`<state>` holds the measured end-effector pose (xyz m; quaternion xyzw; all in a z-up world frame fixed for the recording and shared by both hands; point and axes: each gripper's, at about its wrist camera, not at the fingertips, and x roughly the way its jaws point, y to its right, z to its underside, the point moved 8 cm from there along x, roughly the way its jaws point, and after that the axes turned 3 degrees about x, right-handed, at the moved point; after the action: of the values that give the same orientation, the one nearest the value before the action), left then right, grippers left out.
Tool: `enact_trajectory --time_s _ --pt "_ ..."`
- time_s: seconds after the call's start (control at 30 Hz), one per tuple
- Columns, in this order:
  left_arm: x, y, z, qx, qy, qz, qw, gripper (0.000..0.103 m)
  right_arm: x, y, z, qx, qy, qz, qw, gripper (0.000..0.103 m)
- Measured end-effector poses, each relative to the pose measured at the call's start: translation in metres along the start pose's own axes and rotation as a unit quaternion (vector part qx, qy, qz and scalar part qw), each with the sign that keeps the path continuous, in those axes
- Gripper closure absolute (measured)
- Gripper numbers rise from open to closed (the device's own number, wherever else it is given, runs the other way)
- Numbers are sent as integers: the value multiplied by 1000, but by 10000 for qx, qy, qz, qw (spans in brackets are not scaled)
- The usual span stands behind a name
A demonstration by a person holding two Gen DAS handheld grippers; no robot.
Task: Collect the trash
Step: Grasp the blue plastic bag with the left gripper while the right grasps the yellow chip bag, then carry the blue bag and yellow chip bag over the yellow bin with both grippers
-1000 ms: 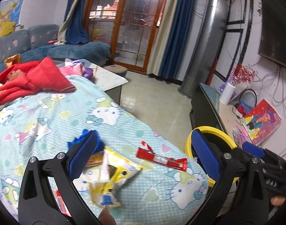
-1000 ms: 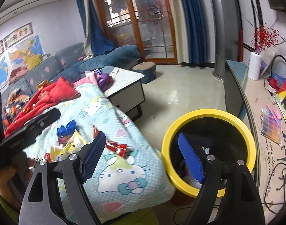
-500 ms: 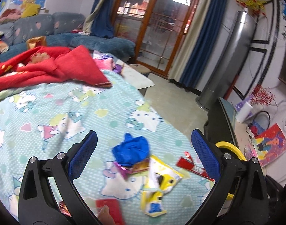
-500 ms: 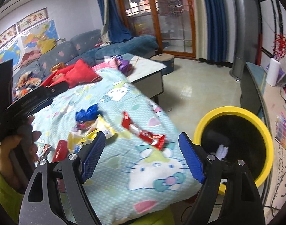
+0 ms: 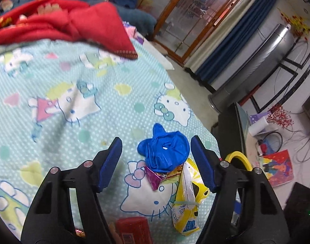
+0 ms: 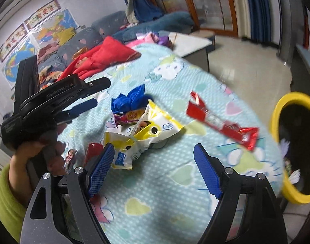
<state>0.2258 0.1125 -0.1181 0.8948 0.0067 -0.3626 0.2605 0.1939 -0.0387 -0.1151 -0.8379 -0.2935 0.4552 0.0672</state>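
**Trash scattered on the cartoon-cat sheet, both tongs empty**

Sleeve of yellow-green cloth and a hand [image 6: 36, 152] sit at the far left of the right wrist view, gripping the left tongs [image 5: 156, 159]. Their jaws have just been closing but stand apart, grasping nothing; the blue crumpled wrapper [image 5: 165, 152] lies between the pads on the bed sheet [image 5: 73, 93], untouched as far as shows. Just beside it lie a purple packet [image 5: 154, 178] and a yellow-white snack bag [image 6: 146, 134]. The right tongs [image 6: 154, 170] hang released over bare sheet, near that bag. Further right lies a red candy wrapper [image 6: 222, 122], then, off the bed's edge, the yellow-rimmed bin [image 6: 276, 120].
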Motion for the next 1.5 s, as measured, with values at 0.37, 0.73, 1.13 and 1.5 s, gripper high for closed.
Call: enact_trajectory --time_s 0.37,0.73,1.13,1.5 --pt "24 3 17 -185 -437 326 9983 71 33 -11 13 167 -498 -395 9978 47" --pt "18 4 19 -69 -370 339 9987 95 25 -17 25 -163 -571 -570 9966 81" --pt "-20 10 6 11 53 483 9988 96 -1 -11 22 -517 -417 -427 9969 88" --pt "-40 34 3 267 256 571 9977 96 -30 -3 6 -554 -102 -439 9974 90"
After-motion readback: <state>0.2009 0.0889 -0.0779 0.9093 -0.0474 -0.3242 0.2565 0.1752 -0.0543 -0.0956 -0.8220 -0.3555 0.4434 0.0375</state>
